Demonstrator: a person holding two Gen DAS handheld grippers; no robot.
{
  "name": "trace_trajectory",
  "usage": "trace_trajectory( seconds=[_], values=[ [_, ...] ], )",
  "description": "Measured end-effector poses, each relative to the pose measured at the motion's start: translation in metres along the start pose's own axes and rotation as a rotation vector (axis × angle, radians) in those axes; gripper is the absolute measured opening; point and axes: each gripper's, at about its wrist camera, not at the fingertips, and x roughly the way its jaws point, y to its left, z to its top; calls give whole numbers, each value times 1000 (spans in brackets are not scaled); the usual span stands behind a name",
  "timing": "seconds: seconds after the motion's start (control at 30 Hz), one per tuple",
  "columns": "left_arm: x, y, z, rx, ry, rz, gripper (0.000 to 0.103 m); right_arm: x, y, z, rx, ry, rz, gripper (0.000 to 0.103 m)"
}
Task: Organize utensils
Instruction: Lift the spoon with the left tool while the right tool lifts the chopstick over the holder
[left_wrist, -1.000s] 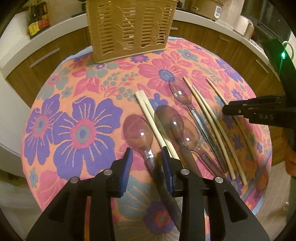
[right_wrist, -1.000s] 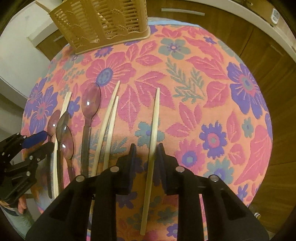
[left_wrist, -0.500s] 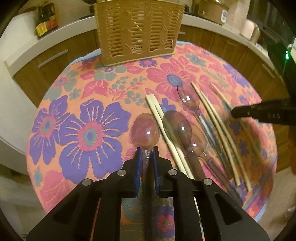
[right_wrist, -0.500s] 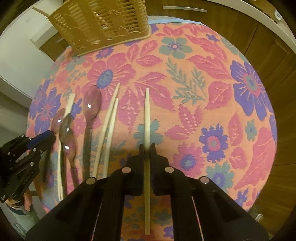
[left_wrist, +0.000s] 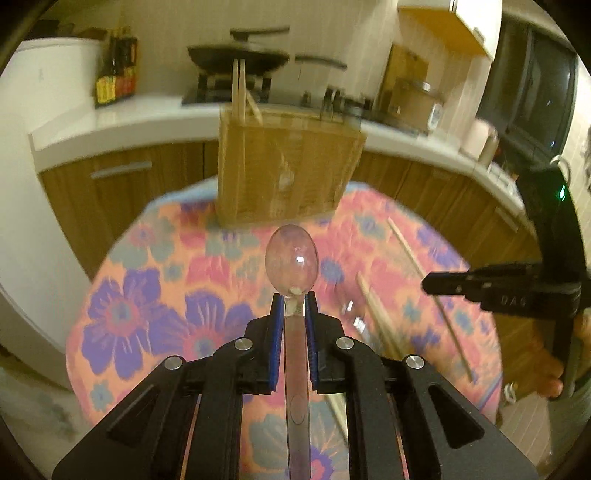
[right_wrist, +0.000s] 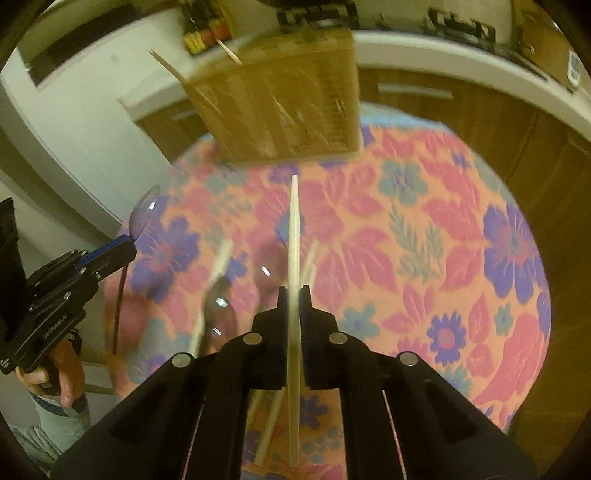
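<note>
My left gripper (left_wrist: 294, 301) is shut on the neck of a clear purple plastic spoon (left_wrist: 291, 256), held above the flowered tablecloth (left_wrist: 147, 295) with its bowl pointing at the tan slatted utensil basket (left_wrist: 284, 177). My right gripper (right_wrist: 294, 293) is shut on a pale chopstick (right_wrist: 294, 221), its tip aimed at the same basket (right_wrist: 280, 99). In the right wrist view the left gripper (right_wrist: 127, 247) shows at the left edge with its spoon (right_wrist: 144, 216) raised. Other chopsticks (left_wrist: 376, 310) and spoons (right_wrist: 221, 314) lie on the cloth. Chopsticks (left_wrist: 238, 88) stand in the basket.
Behind the round table run wooden cabinets (left_wrist: 122, 181) under a white counter (left_wrist: 129, 114) with a wok on a stove (left_wrist: 236, 59) and bottles (left_wrist: 114, 74). A person's hand (right_wrist: 55, 373) holds the left gripper's handle.
Both grippers closed, the left on the spoon and the right on the chopstick, then lifted them off the cloth and tilted up, bringing the basket and the counter into view.
</note>
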Motion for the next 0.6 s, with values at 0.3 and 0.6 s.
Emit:
trace_trajectory(
  seconds=[0.3, 0.6],
  values=[
    [-33, -5, 61, -3, -189, -46, 10, -44, 17, 49, -52, -172, 30, 4],
    [-32, -21, 129, -7, -336, -99, 10, -65, 17, 106, -70, -308, 32, 4]
  ],
)
